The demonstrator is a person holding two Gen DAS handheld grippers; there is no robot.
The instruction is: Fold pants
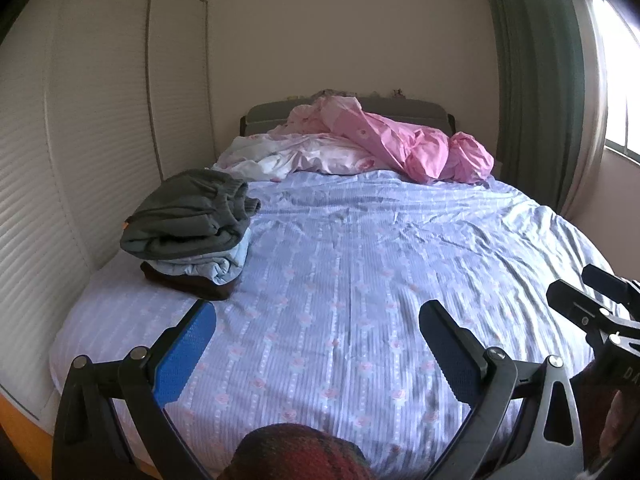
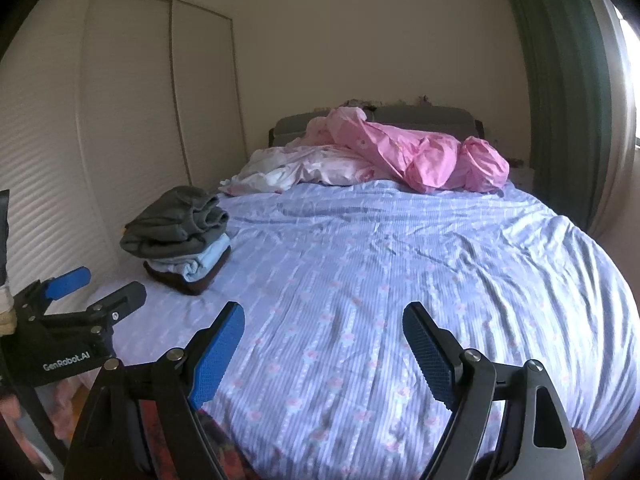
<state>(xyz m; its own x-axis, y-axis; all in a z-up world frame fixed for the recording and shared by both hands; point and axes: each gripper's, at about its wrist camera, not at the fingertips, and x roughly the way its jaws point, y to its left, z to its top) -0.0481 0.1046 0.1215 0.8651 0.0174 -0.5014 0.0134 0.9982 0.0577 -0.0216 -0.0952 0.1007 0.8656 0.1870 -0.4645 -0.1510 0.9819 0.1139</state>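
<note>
A folded pile lies on the left side of the bed: grey pants (image 1: 188,216) (image 2: 172,220) on top, a light blue garment (image 1: 218,264) (image 2: 200,260) under them, and a dark brown one (image 1: 188,286) (image 2: 188,286) at the bottom. My left gripper (image 1: 316,320) (image 2: 104,285) hovers open over the near part of the sheet, right of the pile, with nothing between its blue pads. My right gripper (image 2: 324,316) (image 1: 576,285) is open beside it, also with nothing in it. A dark red patterned cloth (image 1: 296,454) (image 2: 224,452) shows at the bottom edge; I cannot tell what it is.
The bed has a lilac striped flowered sheet (image 1: 360,260) (image 2: 380,260). A pink duvet (image 1: 400,144) (image 2: 420,156) and white bedding (image 1: 288,156) are heaped at the headboard. White louvred wardrobe doors (image 1: 100,120) stand close on the left. A green curtain (image 1: 540,80) and a window are on the right.
</note>
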